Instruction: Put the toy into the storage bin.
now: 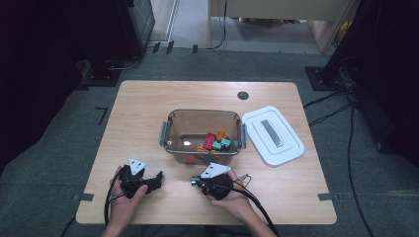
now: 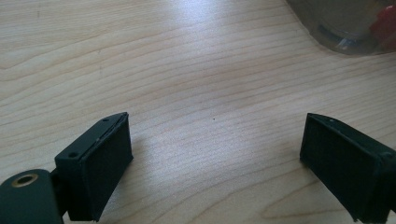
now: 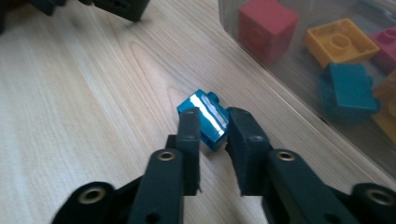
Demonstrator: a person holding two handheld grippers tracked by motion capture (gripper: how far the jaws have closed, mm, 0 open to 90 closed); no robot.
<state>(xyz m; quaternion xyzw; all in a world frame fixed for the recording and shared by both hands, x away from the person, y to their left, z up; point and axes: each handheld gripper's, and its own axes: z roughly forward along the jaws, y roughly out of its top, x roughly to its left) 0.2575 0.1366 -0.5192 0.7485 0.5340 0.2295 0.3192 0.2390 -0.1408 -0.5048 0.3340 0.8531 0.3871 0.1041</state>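
A small blue brick point(image 3: 205, 108) lies tilted on the wooden table point(image 1: 143, 103), just outside the clear plastic box point(image 1: 170, 117). My right gripper point(image 3: 213, 117) has its two black jaws closed against the brick's sides, near the box's front wall. In the high view the right gripper point(image 1: 194, 181) points left, in front of the box. My left gripper point(image 2: 215, 126) stands wide open over bare wood with nothing between its pads; in the high view the left gripper point(image 1: 159, 177) sits at the front left, pointing toward the right one.
The box holds several loose bricks point(image 1: 216, 141) in red, yellow, pink and teal. Its white lid point(image 1: 272, 134) lies to the right of it. A dark round hole point(image 1: 242, 95) marks the table's far side. Cables trail off the front edge.
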